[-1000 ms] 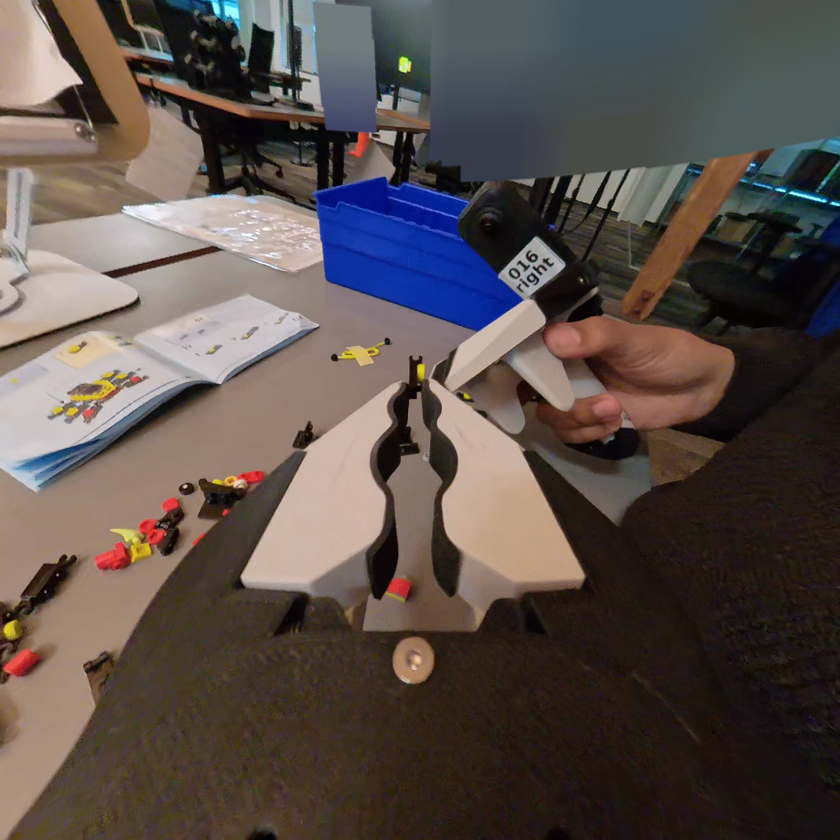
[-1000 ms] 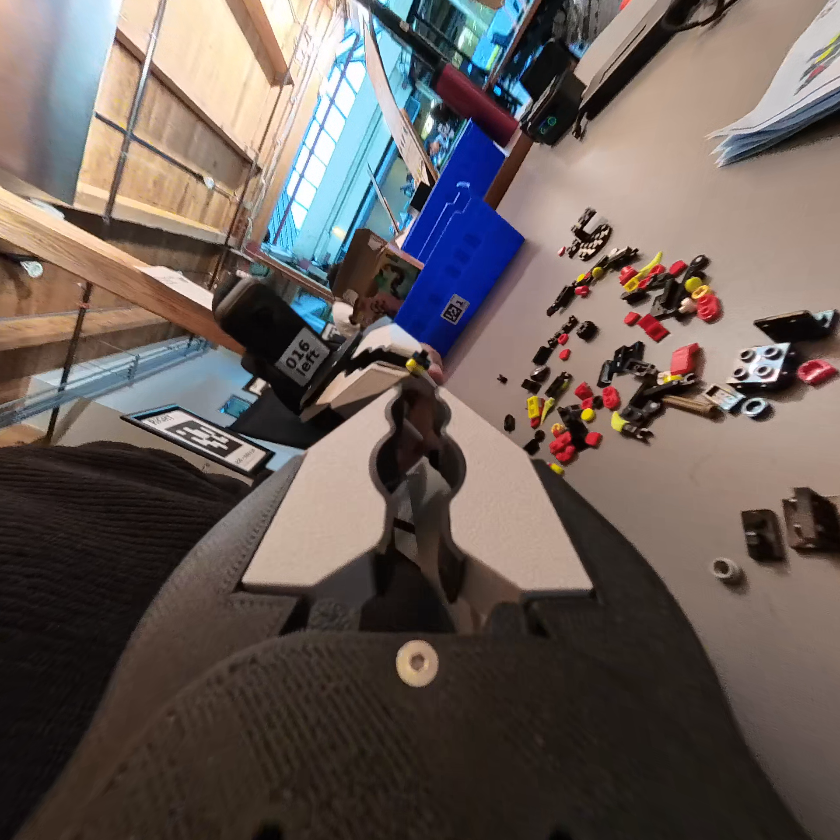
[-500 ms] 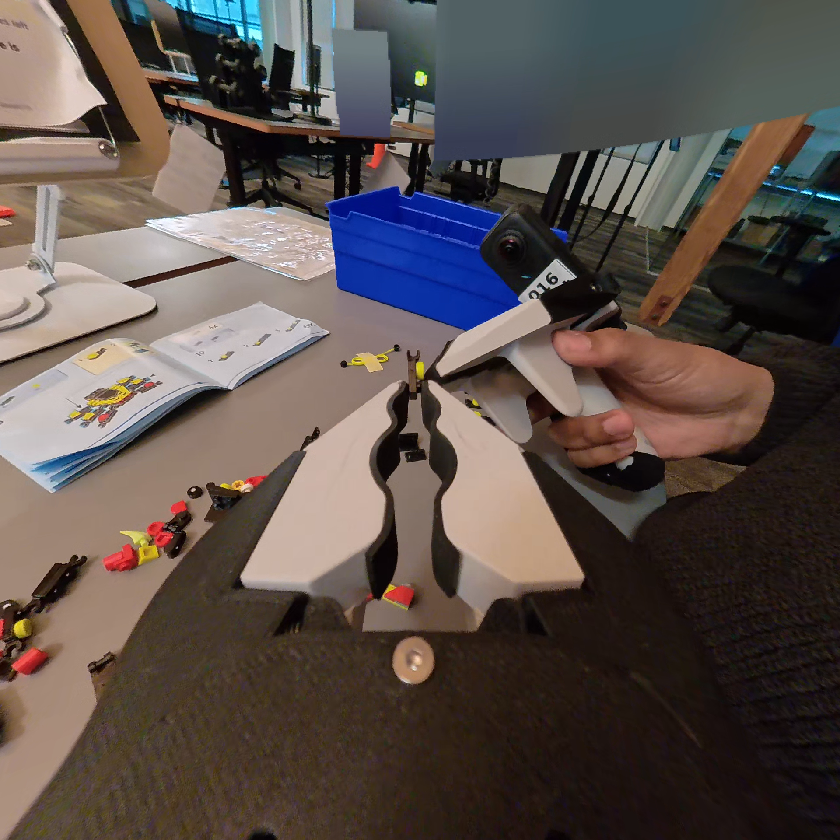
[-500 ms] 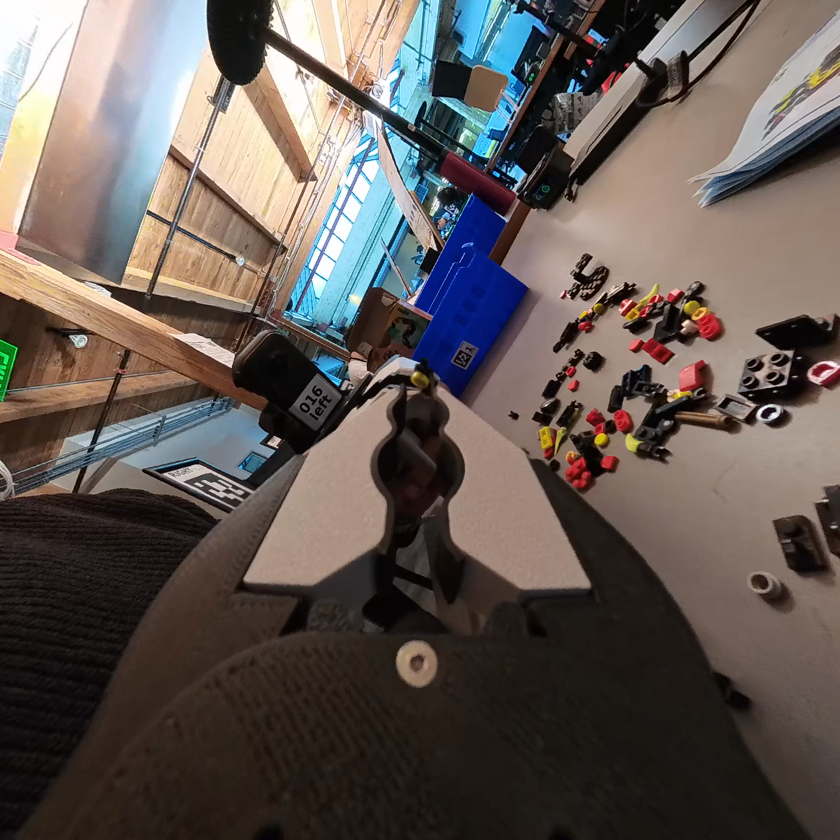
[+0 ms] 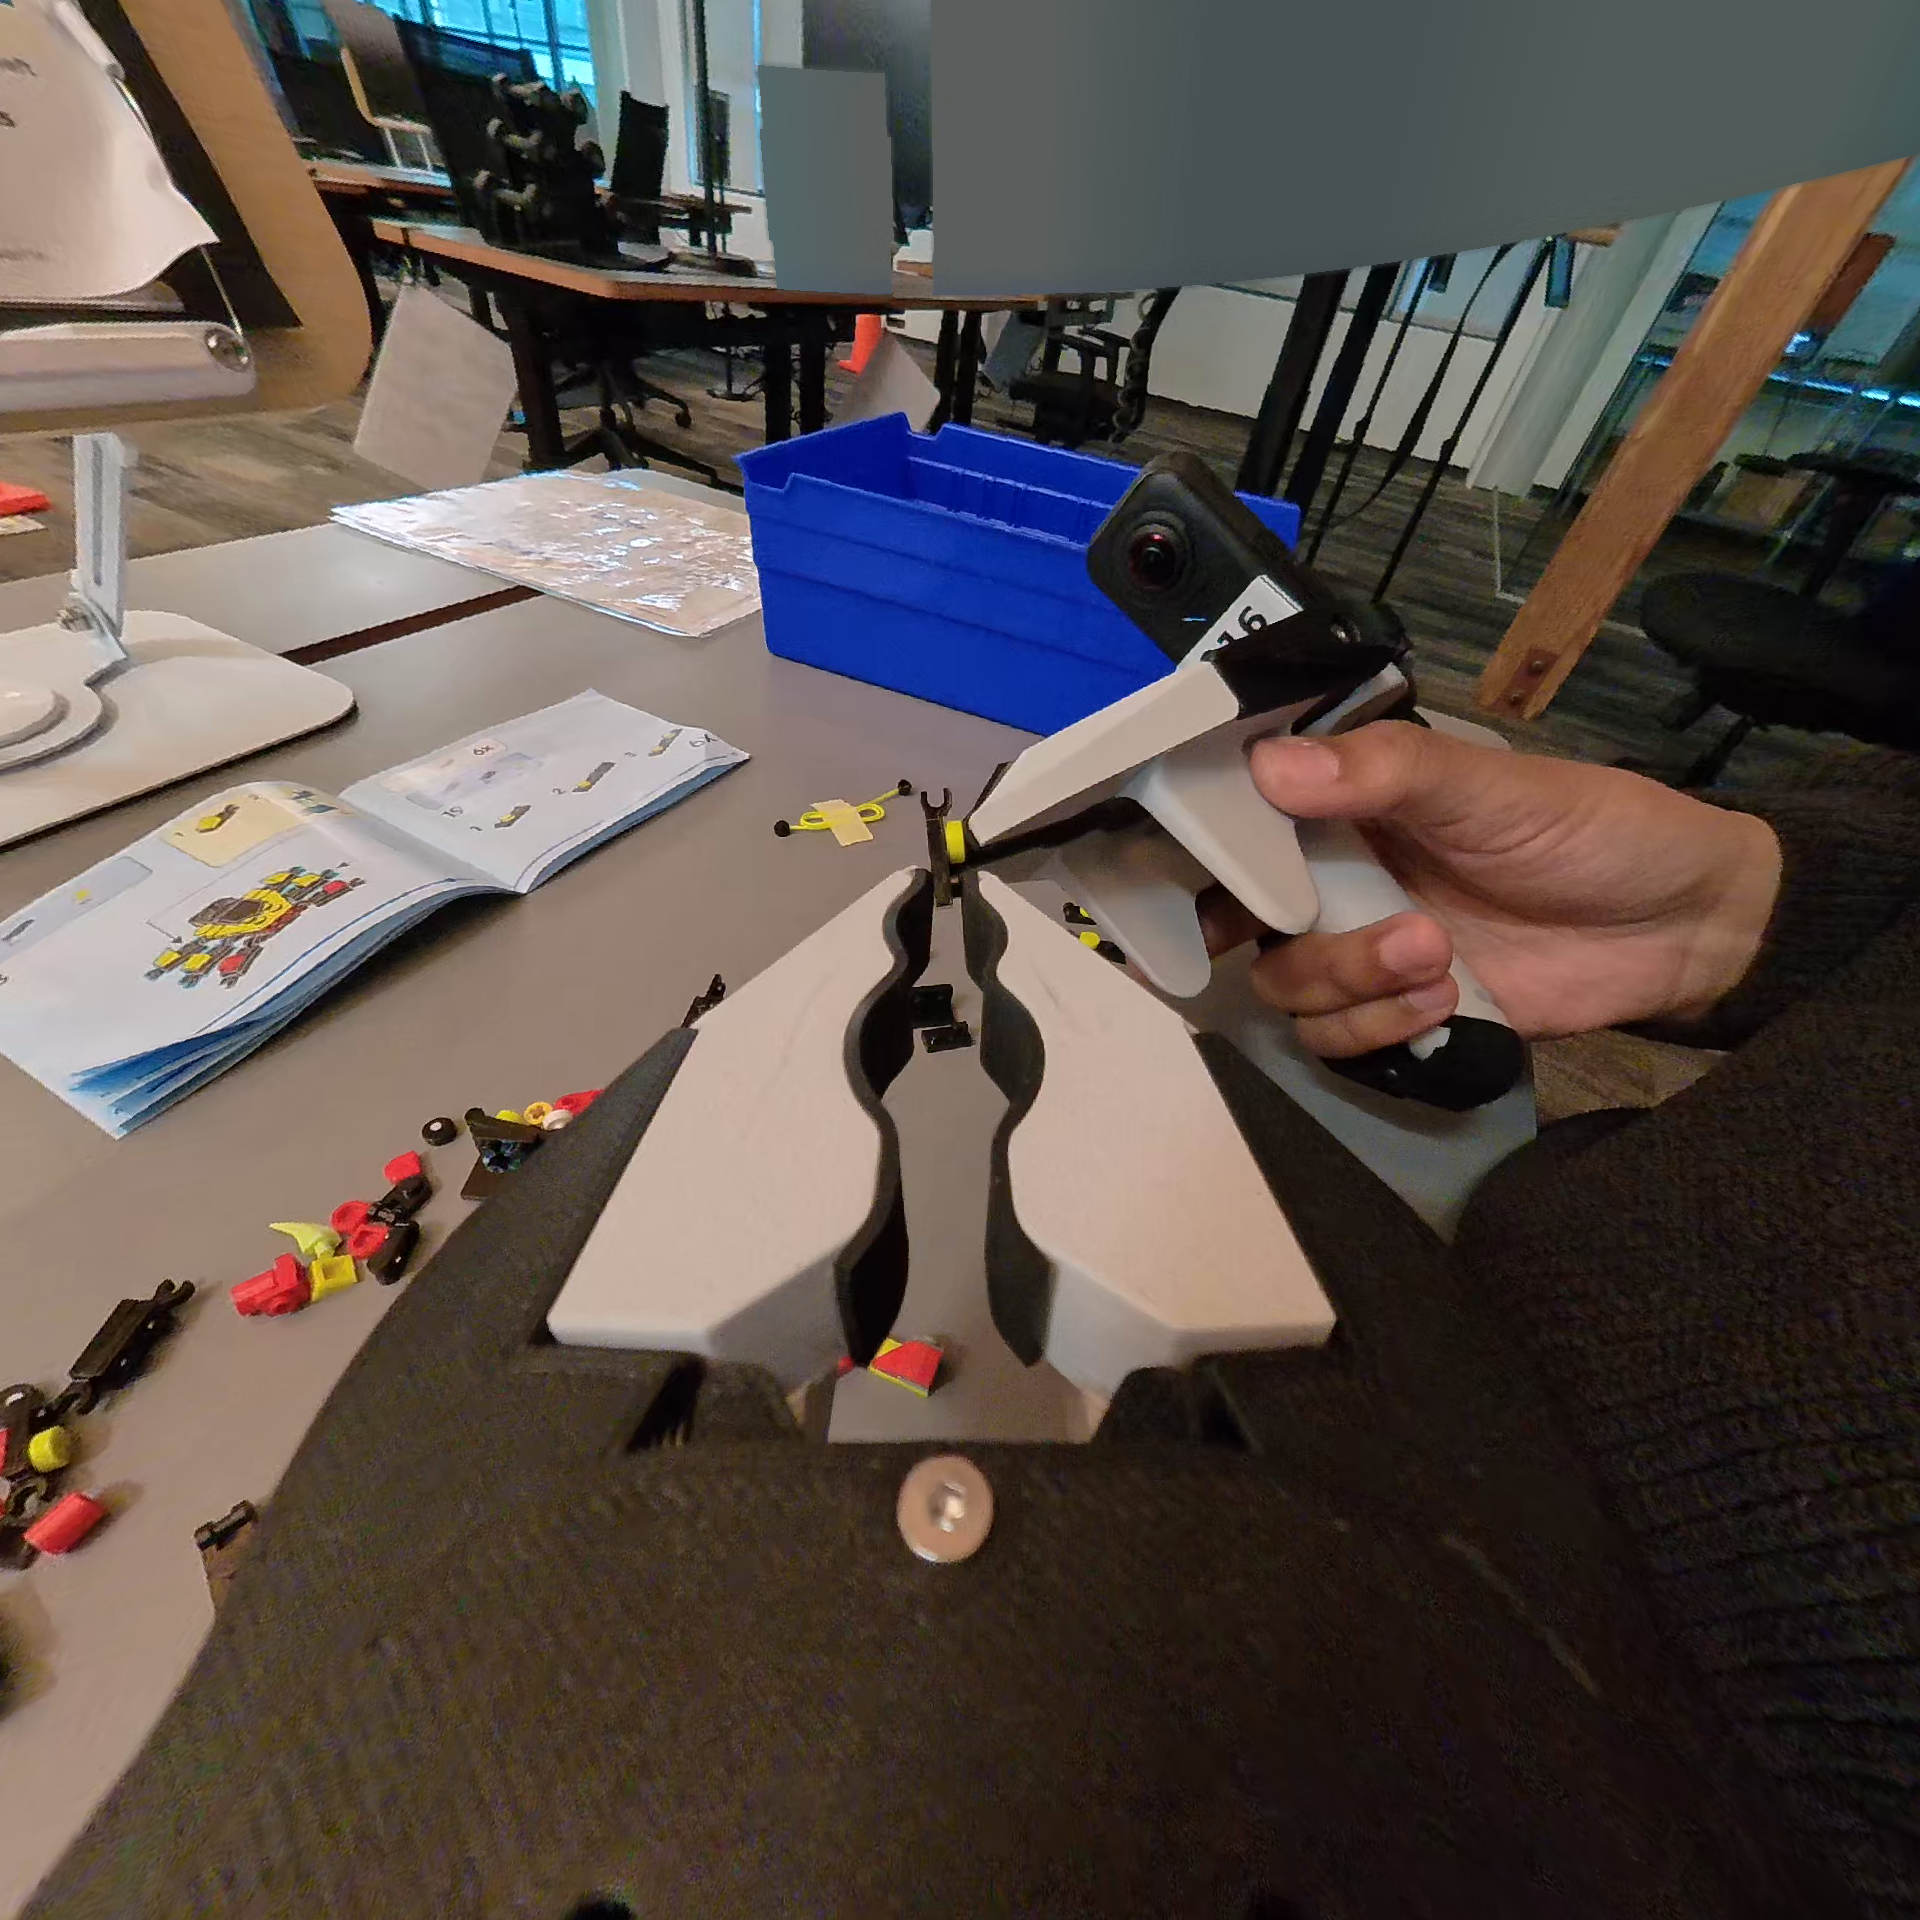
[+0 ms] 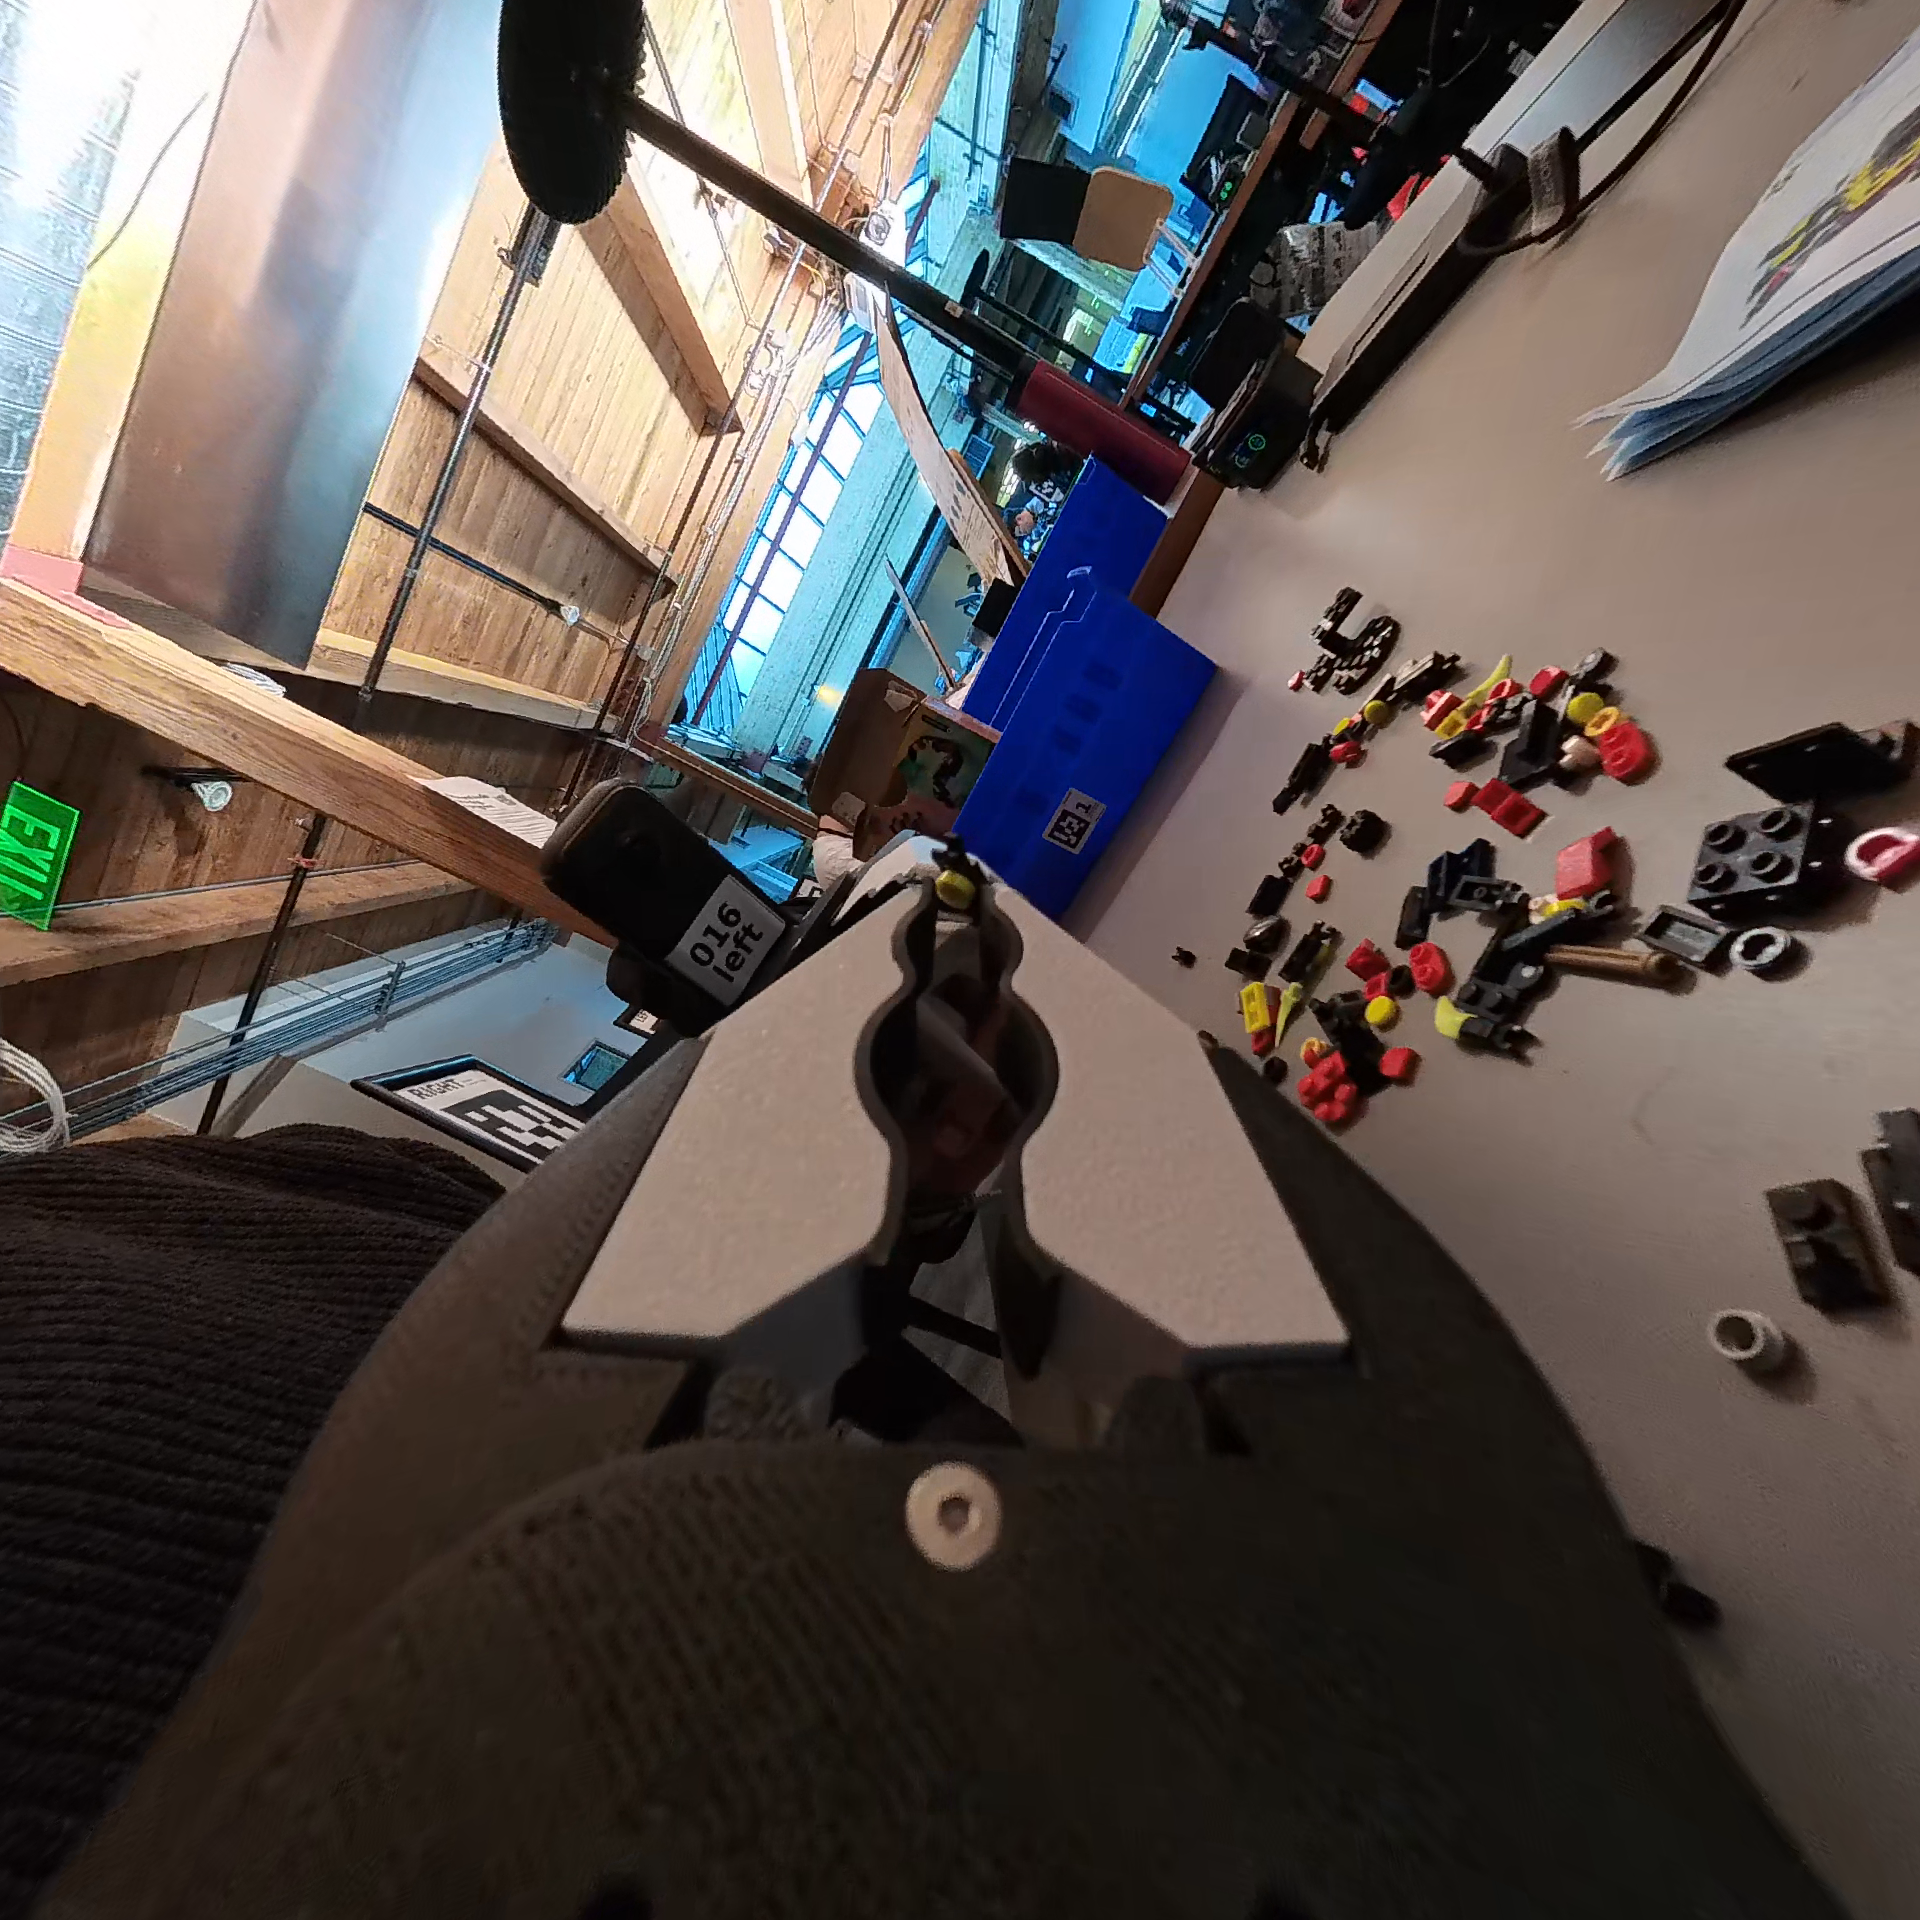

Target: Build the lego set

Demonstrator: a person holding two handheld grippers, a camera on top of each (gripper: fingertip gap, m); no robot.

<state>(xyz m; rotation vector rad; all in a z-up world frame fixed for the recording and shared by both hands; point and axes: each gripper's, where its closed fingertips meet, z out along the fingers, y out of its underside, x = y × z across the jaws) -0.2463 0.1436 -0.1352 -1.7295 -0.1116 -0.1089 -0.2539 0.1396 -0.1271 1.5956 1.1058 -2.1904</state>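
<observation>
We note the left hand-held gripper pinching a thin black lego piece upright at its tips, fingers closed on it above the grey table. The right hand-held gripper, held in a person's hand, clamps a small yellow round piece against that black piece. Both grippers carry white stickers with printed writing, which we leave unread. Loose red, yellow and black lego parts lie scattered on the table; an open instruction booklet with printed build pictures sits beyond them. A blue bin bears a small label. A green sign hangs behind.
</observation>
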